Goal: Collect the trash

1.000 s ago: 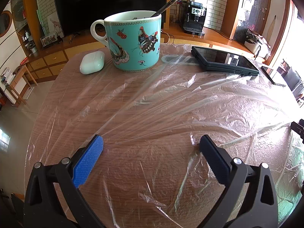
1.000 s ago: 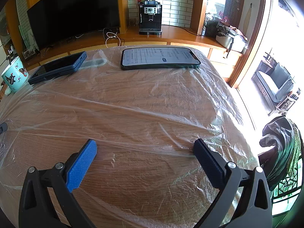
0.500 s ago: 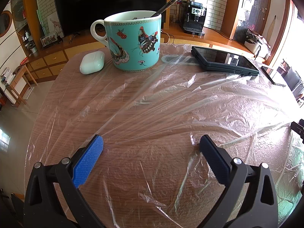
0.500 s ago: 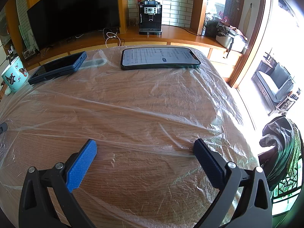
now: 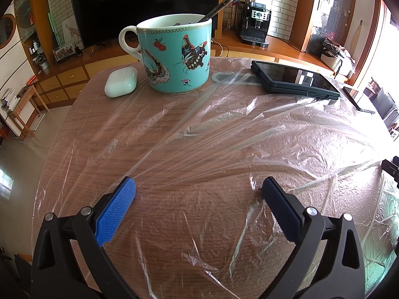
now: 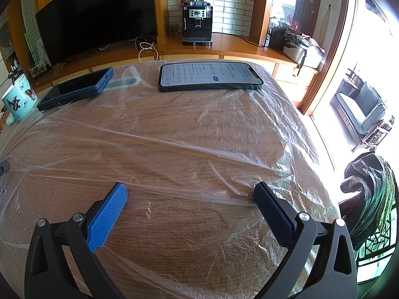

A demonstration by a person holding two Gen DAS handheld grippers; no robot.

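Wood-grain table (image 5: 82, 124) fills both views, draped in a thin, crinkled sheet of clear plastic film (image 5: 224, 134) that runs in taut creases across the top and hangs over the far-right edge. Left hand-held gripper (image 5: 198, 189) hovers low over the film with its ribbed blue fingers (image 5: 117, 206) spread wide apart, nothing between them; right hand-held gripper (image 6: 189, 194) is likewise spread wide over the film, clamping nothing. Only the left wrist view gives a close look at the glossy turquoise butterfly mug (image 5: 175, 54) with a metal spoon (image 5: 217, 7) leaning in it, and the smooth white earbud case (image 5: 121, 82) just beside it on bare wood. Only the right wrist view shows the lit smartphone (image 6: 210, 76) lying flat at the table's far edge, and a garment (image 6: 369, 182) slung over a chair at right. A dark folded phone (image 5: 296, 79) in a matte case appears in both, resting on the film. Behind stand a black television (image 6: 97, 15) and a coffee machine (image 6: 197, 22) against white brick.
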